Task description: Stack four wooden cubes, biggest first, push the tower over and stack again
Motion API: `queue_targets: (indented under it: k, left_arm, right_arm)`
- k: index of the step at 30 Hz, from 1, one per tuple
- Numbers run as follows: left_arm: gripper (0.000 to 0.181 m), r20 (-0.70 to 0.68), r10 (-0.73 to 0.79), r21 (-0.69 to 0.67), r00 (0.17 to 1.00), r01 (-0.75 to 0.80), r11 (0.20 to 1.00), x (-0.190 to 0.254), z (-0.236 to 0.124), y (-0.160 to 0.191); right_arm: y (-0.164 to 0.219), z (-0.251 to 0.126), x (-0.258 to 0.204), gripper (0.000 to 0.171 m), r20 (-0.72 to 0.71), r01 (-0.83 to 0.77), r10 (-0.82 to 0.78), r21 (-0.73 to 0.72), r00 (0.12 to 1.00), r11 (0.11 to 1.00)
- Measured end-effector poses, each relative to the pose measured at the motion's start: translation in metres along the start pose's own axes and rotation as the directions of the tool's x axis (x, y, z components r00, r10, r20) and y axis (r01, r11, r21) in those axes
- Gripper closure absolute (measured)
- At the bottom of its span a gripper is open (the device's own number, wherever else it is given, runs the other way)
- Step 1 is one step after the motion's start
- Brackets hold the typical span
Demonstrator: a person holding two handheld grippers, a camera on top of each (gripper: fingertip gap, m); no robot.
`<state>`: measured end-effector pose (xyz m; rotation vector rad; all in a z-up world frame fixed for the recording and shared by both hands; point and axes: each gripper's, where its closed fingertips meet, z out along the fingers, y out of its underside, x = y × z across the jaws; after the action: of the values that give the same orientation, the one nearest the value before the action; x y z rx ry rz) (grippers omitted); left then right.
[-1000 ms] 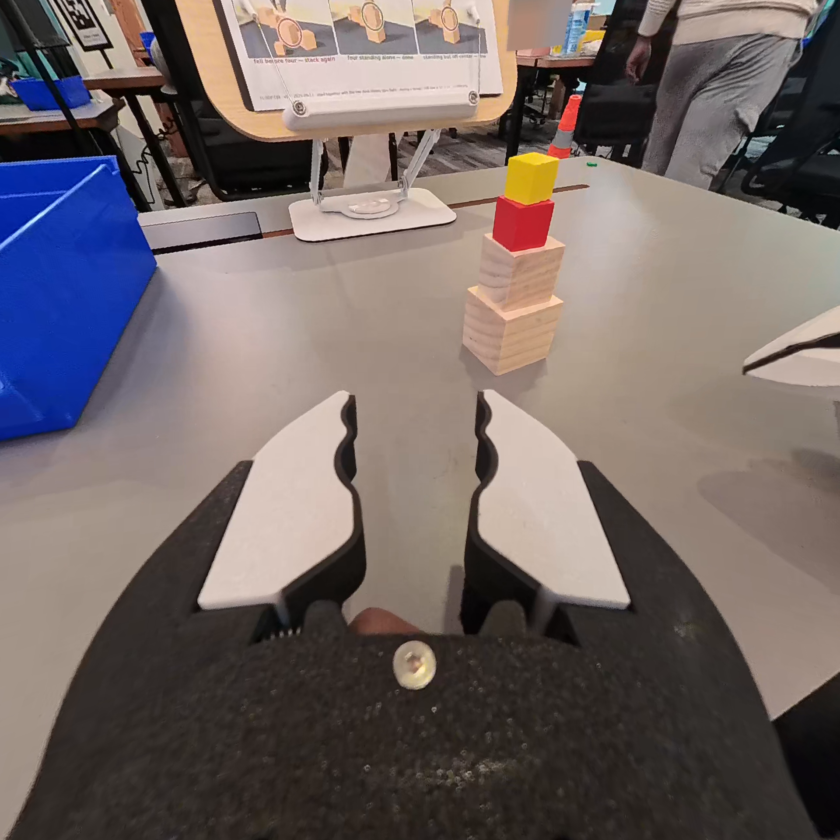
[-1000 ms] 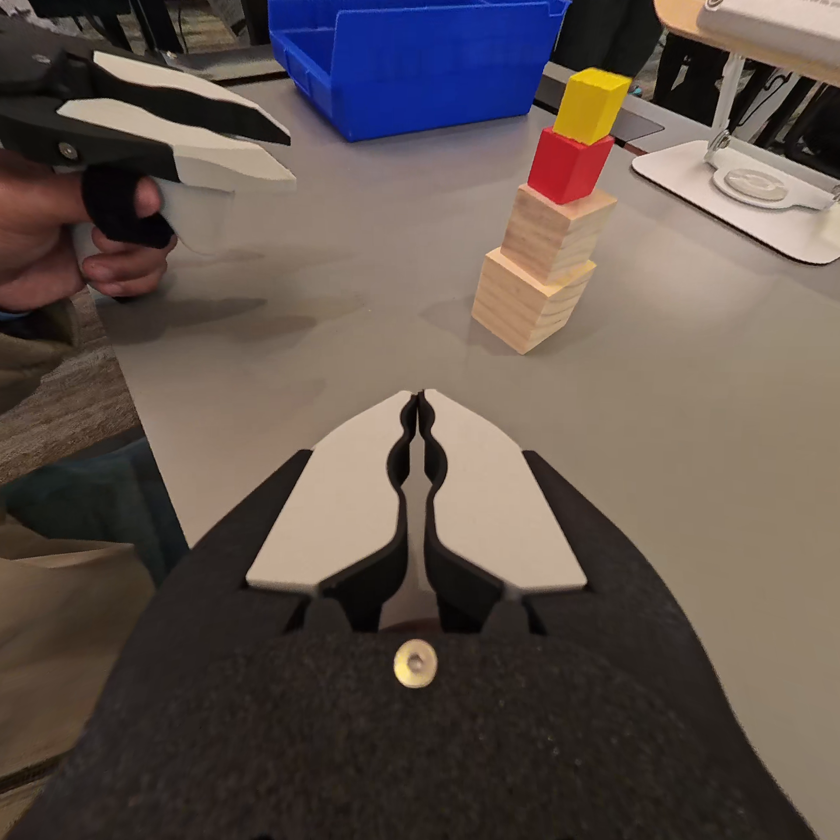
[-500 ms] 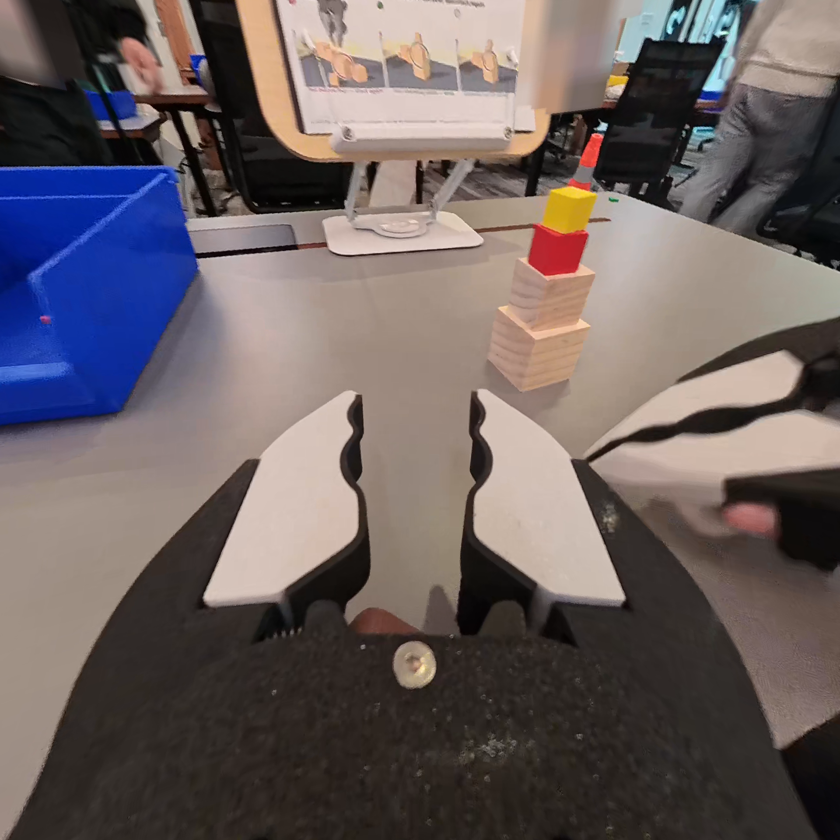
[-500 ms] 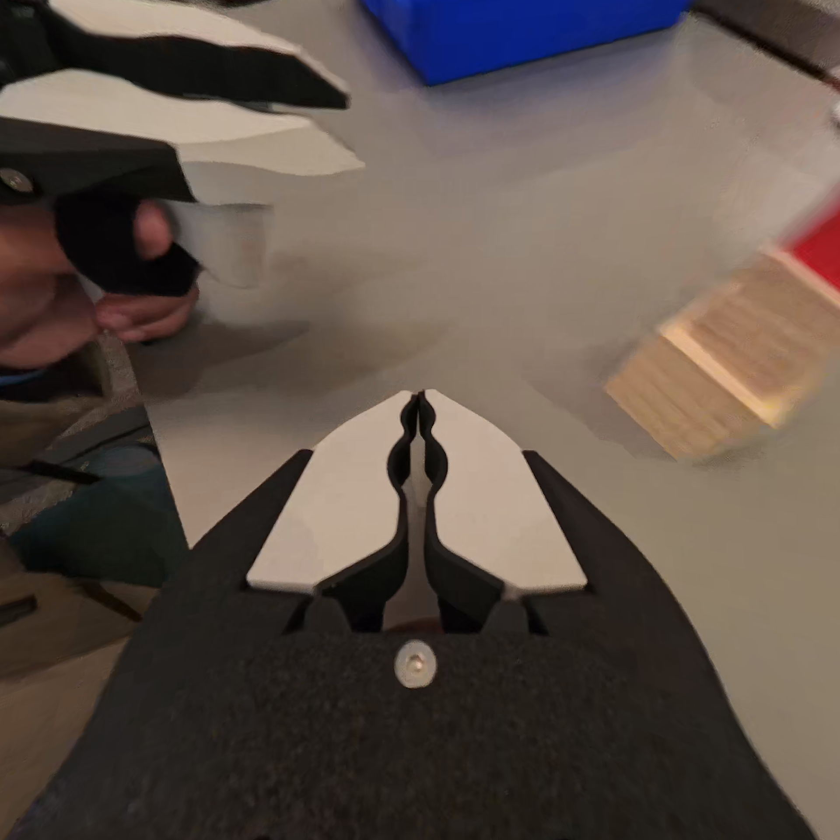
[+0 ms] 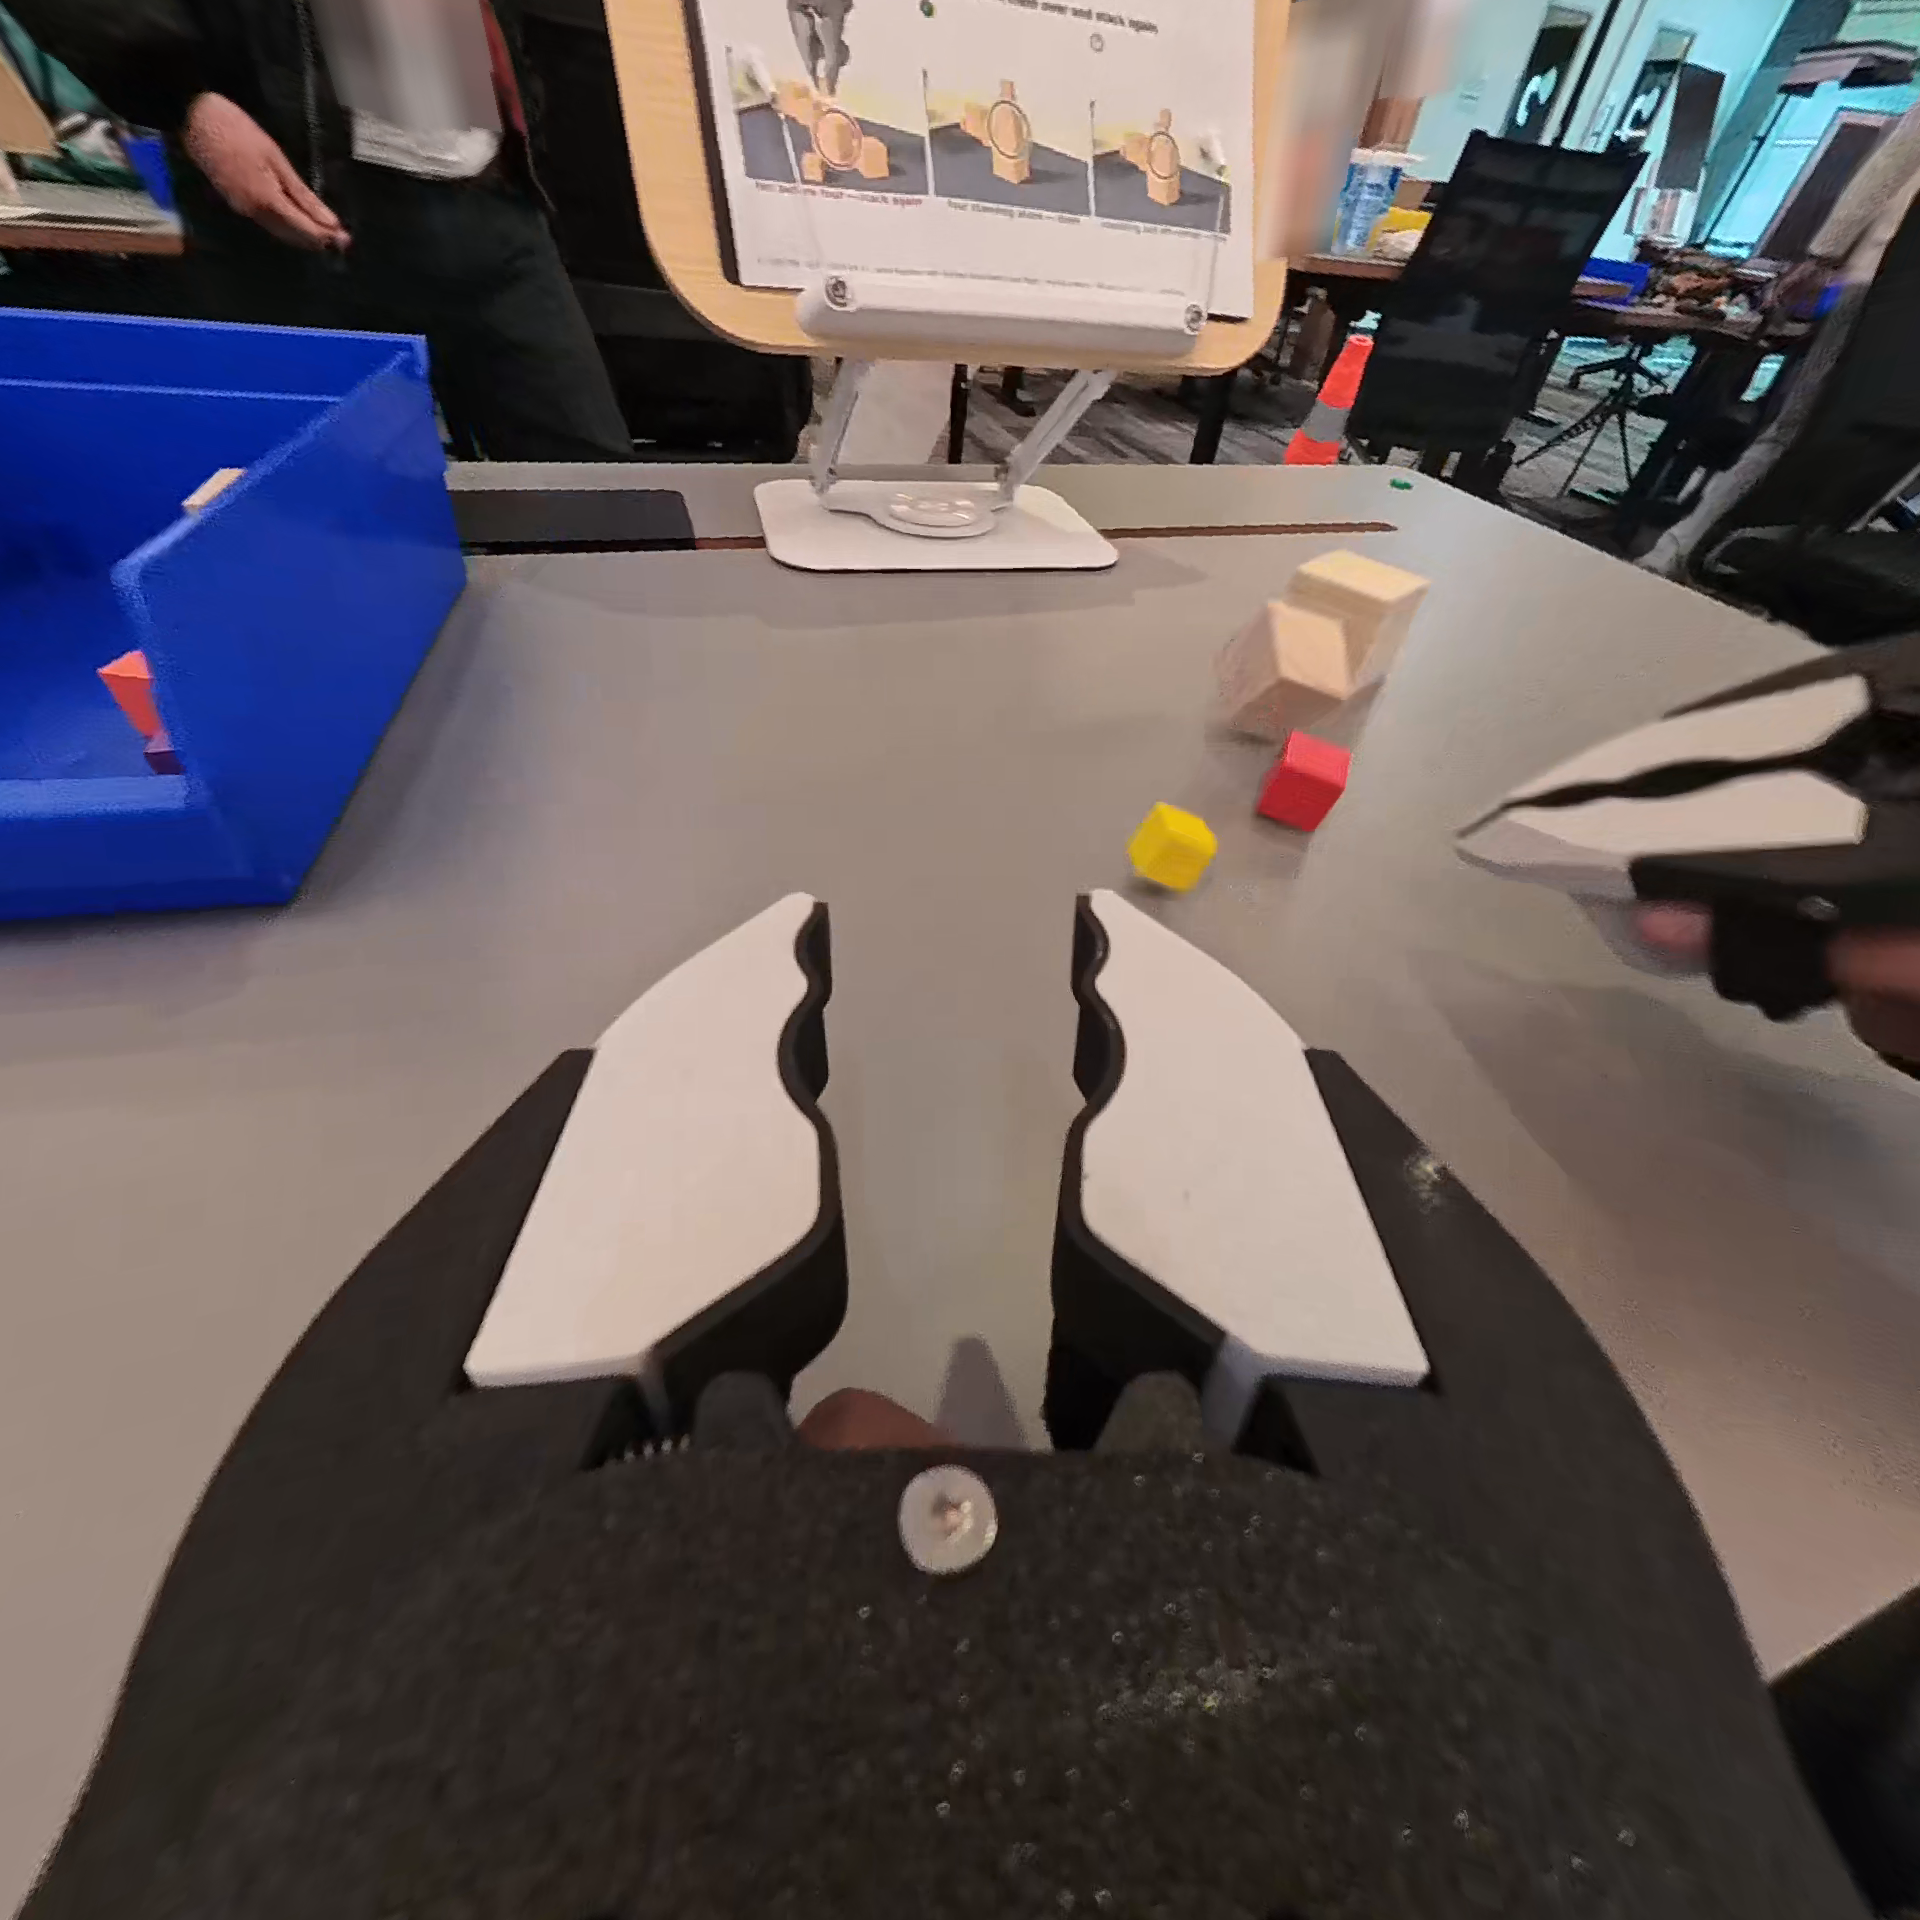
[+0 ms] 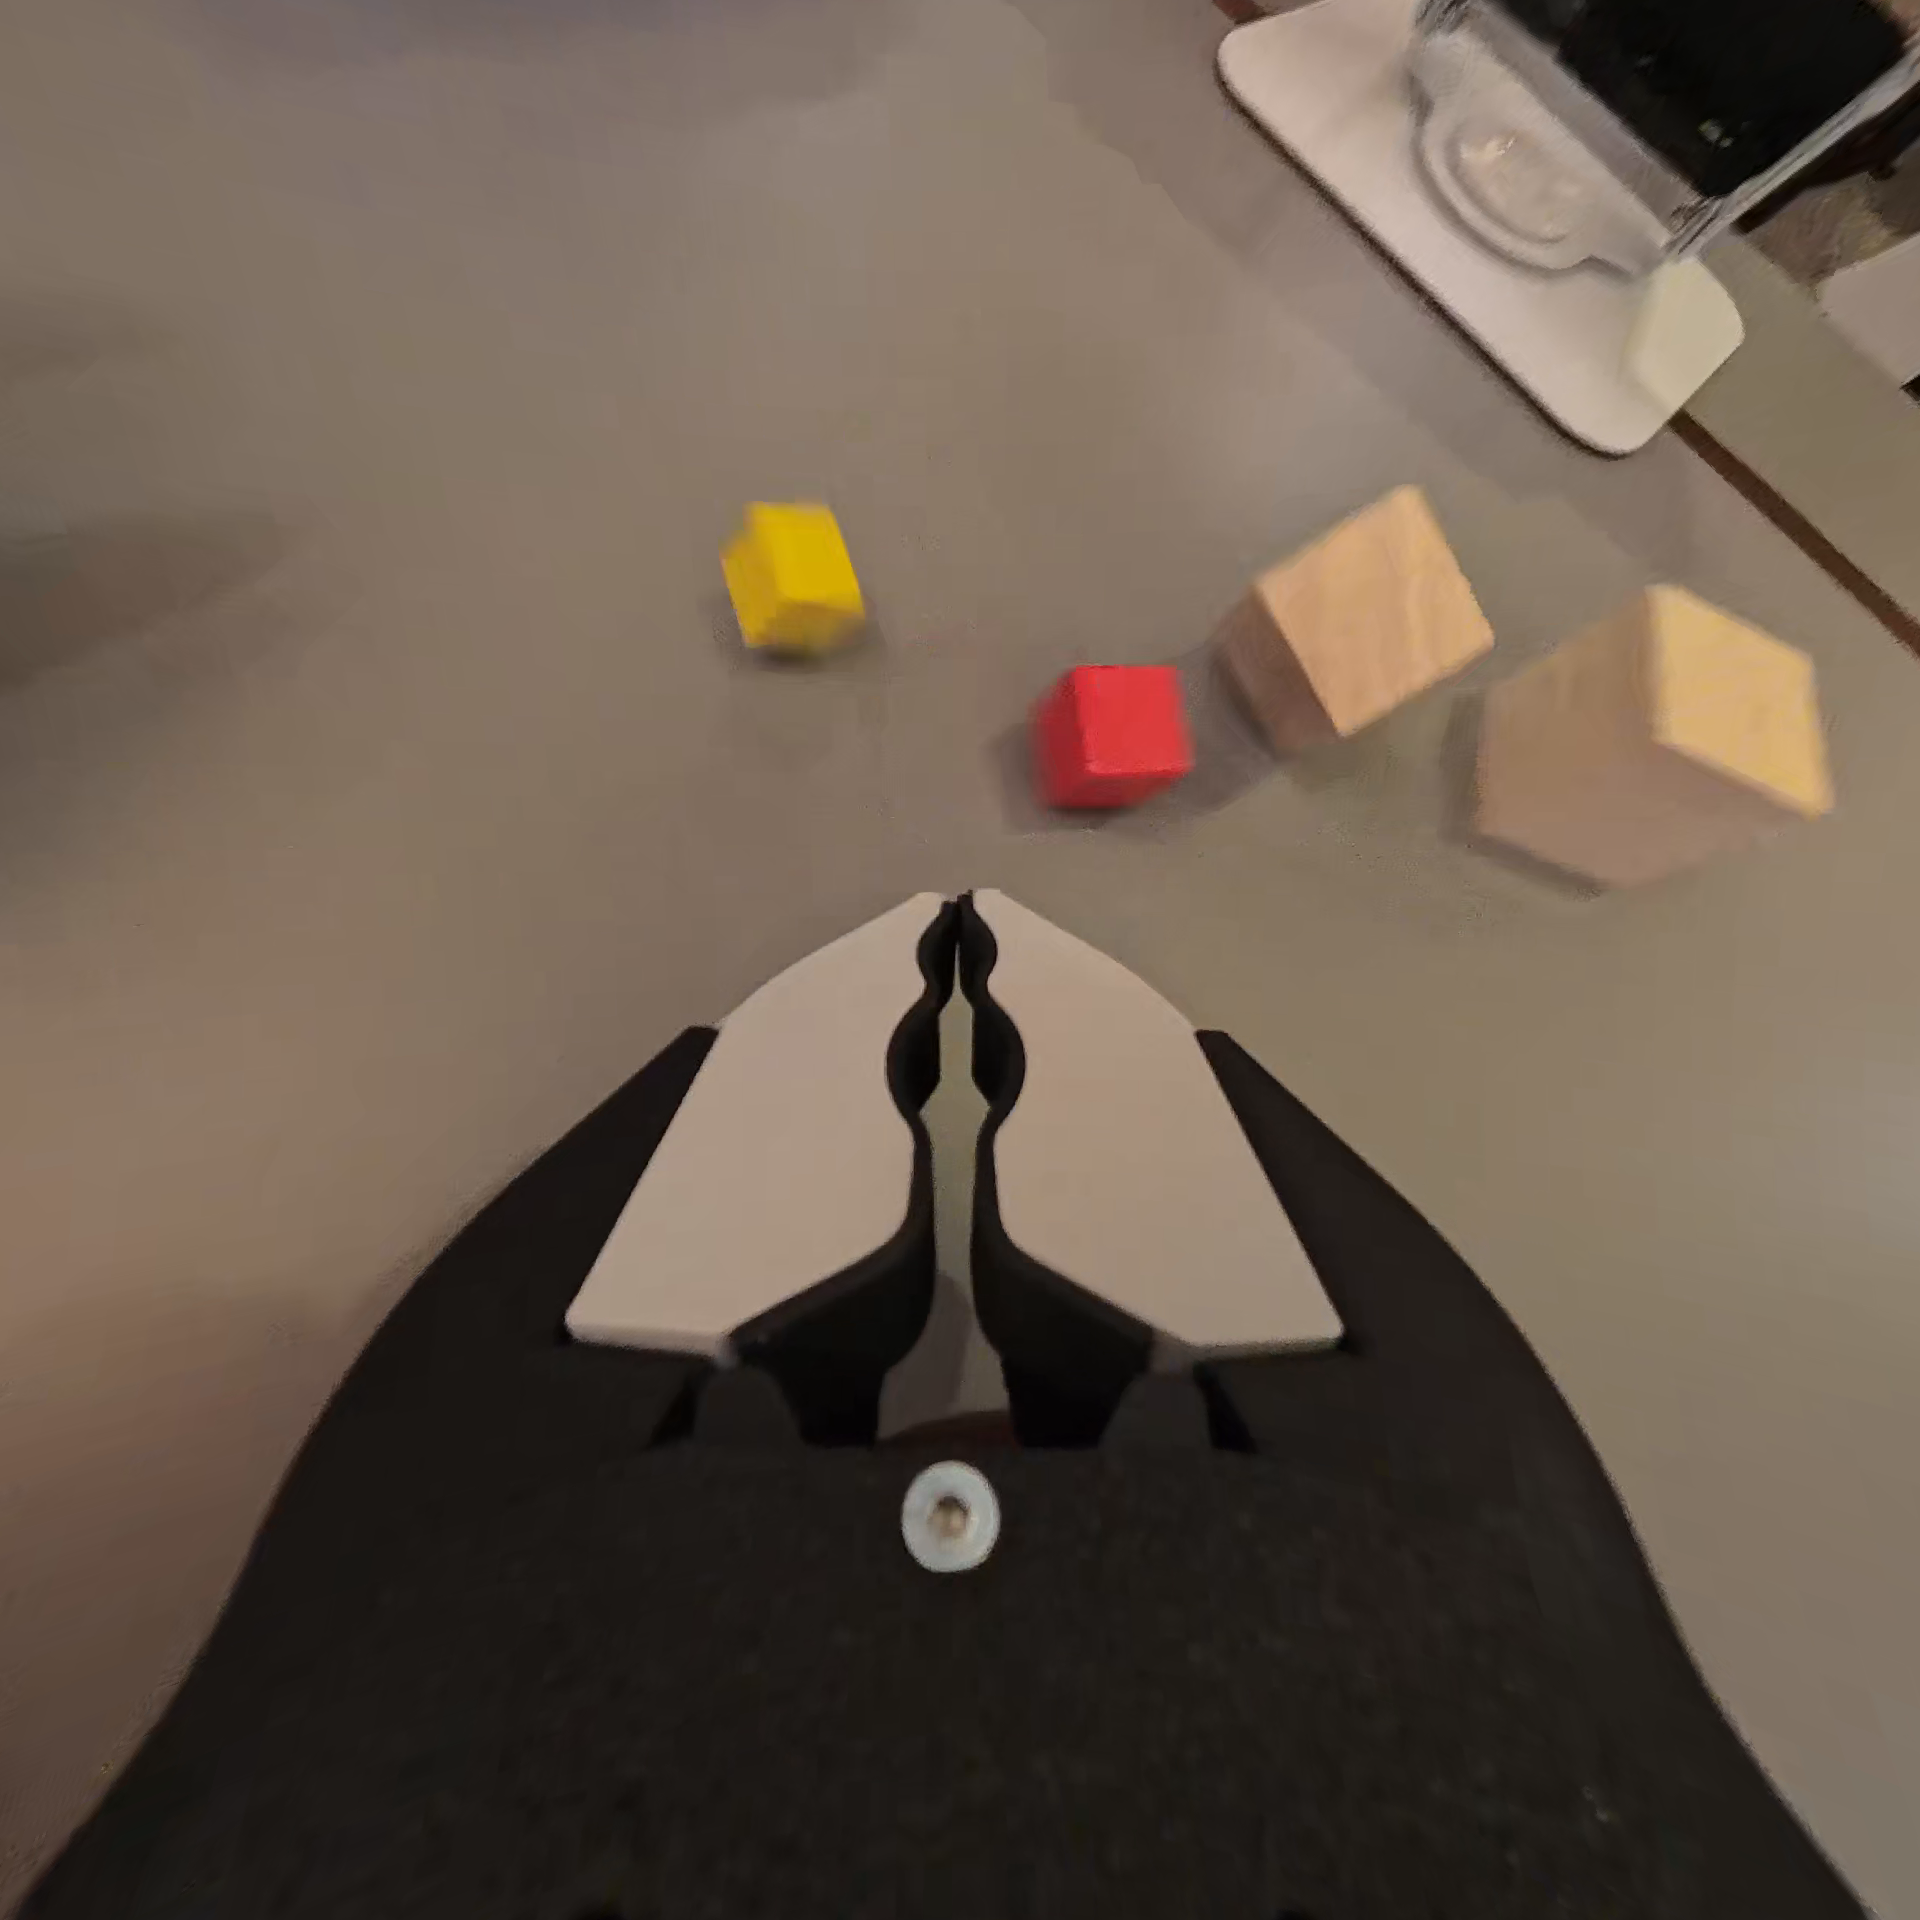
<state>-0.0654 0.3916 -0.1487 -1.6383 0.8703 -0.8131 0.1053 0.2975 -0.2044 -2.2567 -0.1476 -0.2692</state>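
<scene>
My right gripper (image 6: pixel 958 896) is clenched on nothing, its white fingertips pressed together, hovering low over the grey table (image 6: pixel 416 312). My left gripper (image 5: pixel 948 906) is released, its jaws spread with bare tabletop showing between them, holding nothing. Just ahead of the right gripper's tip the four cubes lie scattered, none stacked. The red cube (image 6: pixel 1114 735) is nearest, with the yellow cube (image 6: pixel 795 578) beyond it to the left, blurred as if rolling. To the right sit the medium wooden cube (image 6: pixel 1351 618) and, farther right, the big wooden cube (image 6: pixel 1652 738), near each other but apart, both blurred. Farther out are a white stand base (image 6: pixel 1382 177) and, in the left view, a blue bin (image 5: pixel 291 644). I judge the tower is down and restacking comes next. To do it well, I would wait until the cubes settle, open the right gripper, take the big cube squarely by opposite flat faces, and set it flat on open table as the base.
</scene>
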Motion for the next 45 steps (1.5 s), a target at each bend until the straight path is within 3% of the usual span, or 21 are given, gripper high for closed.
queue_targets:
  k: [6, 12, 15, 24, 45]
  left_arm:
    - [0.134, 0.026, 0.113, -0.033, 0.993, -0.112, 0.993, 0.012, 0.005, 0.006]
    - [0.132, 0.063, 0.140, -0.011, 0.988, -0.140, 0.990, 0.011, 0.003, 0.003]
    - [0.132, 0.077, 0.141, 0.010, 0.987, -0.142, 0.990, 0.010, 0.000, 0.000]
    - [0.132, 0.110, 0.129, -0.008, 0.986, -0.129, 0.992, 0.014, -0.003, 0.002]
    - [0.132, 0.049, 0.114, -0.055, 0.992, -0.112, 0.992, 0.029, 0.003, 0.009]
  right_arm:
    - [0.021, -0.043, -0.017, 0.171, 0.144, -0.148, 0.130, 0.122, 0.981, 0.981]
    - [0.020, -0.071, 0.010, 0.125, 0.118, -0.243, 0.216, 0.300, 0.969, 0.923]
    - [0.022, -0.081, 0.022, 0.114, 0.035, -0.243, 0.246, 0.347, 0.969, 0.906]
    - [0.035, -0.090, 0.033, 0.114, 0.010, -0.294, 0.312, 0.365, 0.950, 0.883]
    - [0.038, -0.086, 0.029, 0.117, 0.001, -0.275, 0.290, 0.323, 0.957, 0.906]
